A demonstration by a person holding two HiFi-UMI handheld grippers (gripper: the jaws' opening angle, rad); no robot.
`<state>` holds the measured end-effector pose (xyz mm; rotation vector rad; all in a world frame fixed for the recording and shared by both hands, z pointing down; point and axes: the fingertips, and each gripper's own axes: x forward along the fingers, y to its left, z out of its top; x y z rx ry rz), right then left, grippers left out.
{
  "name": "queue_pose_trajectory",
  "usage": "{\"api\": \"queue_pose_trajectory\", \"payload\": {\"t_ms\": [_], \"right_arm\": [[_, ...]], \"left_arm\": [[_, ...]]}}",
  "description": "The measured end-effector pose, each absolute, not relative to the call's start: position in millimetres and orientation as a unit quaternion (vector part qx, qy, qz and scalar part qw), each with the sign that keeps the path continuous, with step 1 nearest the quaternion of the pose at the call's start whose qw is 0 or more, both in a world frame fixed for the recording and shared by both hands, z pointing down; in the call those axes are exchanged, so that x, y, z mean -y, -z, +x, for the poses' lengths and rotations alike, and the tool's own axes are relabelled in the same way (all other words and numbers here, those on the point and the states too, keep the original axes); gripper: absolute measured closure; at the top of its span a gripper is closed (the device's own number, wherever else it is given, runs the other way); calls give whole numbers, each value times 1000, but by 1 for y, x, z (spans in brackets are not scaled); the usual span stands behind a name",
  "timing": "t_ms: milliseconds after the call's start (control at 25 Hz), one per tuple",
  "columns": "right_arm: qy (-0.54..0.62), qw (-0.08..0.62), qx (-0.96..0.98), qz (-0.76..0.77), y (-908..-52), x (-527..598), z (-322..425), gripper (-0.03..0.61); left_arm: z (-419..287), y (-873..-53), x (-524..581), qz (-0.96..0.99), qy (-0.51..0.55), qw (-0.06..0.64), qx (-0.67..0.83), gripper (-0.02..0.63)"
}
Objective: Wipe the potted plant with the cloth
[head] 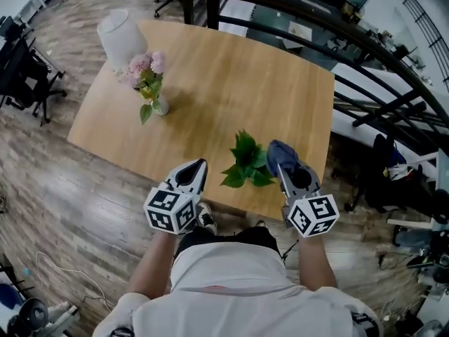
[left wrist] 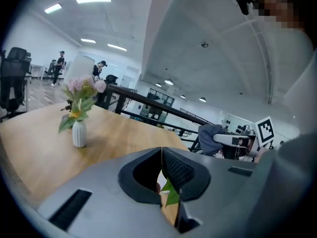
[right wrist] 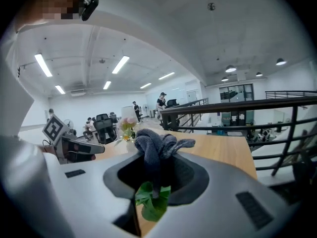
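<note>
Toward the upper left of the head view, a small white vase of pink flowers (head: 157,90) stands on the light wooden tabletop (head: 231,69), well apart from the work and best left alone. Lower down, left of centre, the left gripper (head: 199,165) has its jaws pressed together with nothing between them, its tip near the leaves. It could probably steady the pot, but it would have to open first, and go gently, since the leaves look thin. Just right of it, by the near edge of the tabletop, sits the leafy green potted plant (head: 245,163); its pot is hidden under the foliage. Right of the plant, the right gripper (head: 287,174) is clamped on a bunched blue-grey cloth (head: 279,153), which sticks out past the jaws just beside the leaves. To wipe well, I judge, lead with the loose cloth rather than the hard jaws, stroke each leaf from stem outward under light pressure, and avoid pushing the plant off the near edge
</note>
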<state>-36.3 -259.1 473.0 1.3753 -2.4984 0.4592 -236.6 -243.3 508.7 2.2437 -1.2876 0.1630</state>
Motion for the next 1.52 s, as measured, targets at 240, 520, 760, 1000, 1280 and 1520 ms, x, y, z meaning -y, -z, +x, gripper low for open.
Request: {"api": "queue_pose_trajectory", "payload": {"t_ms": [240, 520, 760, 1000, 1280, 1520], "right_arm": [[-192, 132, 825, 515, -489, 252, -9, 423], [-224, 115, 824, 507, -501, 252, 8, 423], [-242, 117, 825, 497, -513, 249, 11, 423], [-286, 104, 834, 461, -519, 244, 1, 423], [-391, 122, 844, 346, -565, 214, -63, 423], [-457, 137, 799, 365, -626, 202, -53, 423]], "left_arm": [[-188, -584, 273, 830, -80, 398, 384, 595], [-159, -643, 288, 801, -88, 506, 308, 488], [-143, -659, 287, 784, -93, 545, 281, 488], [-137, -667, 283, 746, -72, 589, 302, 526], [-125, -669, 272, 698, -30, 631, 337, 555], [-124, -671, 271, 697, -16, 628, 347, 555]]}}
